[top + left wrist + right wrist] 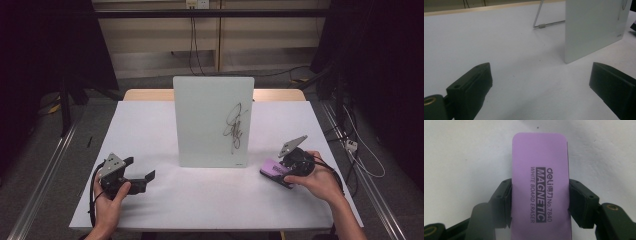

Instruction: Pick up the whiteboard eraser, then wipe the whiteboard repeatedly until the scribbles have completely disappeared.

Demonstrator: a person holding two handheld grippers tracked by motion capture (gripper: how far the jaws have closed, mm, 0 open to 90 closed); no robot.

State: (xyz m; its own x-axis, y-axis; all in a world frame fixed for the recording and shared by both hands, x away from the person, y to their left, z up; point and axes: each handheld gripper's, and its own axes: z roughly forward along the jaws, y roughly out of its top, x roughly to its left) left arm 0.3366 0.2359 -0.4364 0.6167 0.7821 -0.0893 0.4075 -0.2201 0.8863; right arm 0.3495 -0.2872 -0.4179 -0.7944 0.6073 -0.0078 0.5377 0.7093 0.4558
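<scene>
A small whiteboard (213, 121) stands upright on a wire stand in the middle of the table, with a black scribble (235, 126) on its right half. A purple magnetic whiteboard eraser (540, 187) lies on the table at the right, and my right gripper (540, 200) is shut on its two long sides. In the high view the eraser (273, 169) pokes out to the left of that gripper (292, 163). My left gripper (139, 170) rests at the front left, open and empty, with its jaws far apart in the left gripper view (540, 82) and the whiteboard (594, 27) ahead to the right.
The white tabletop (150, 130) has a wooden edge at the back. The whiteboard's wire stand (544, 23) reaches out behind it. Cables run over the floor to the right of the table, and metal rails flank it on both sides.
</scene>
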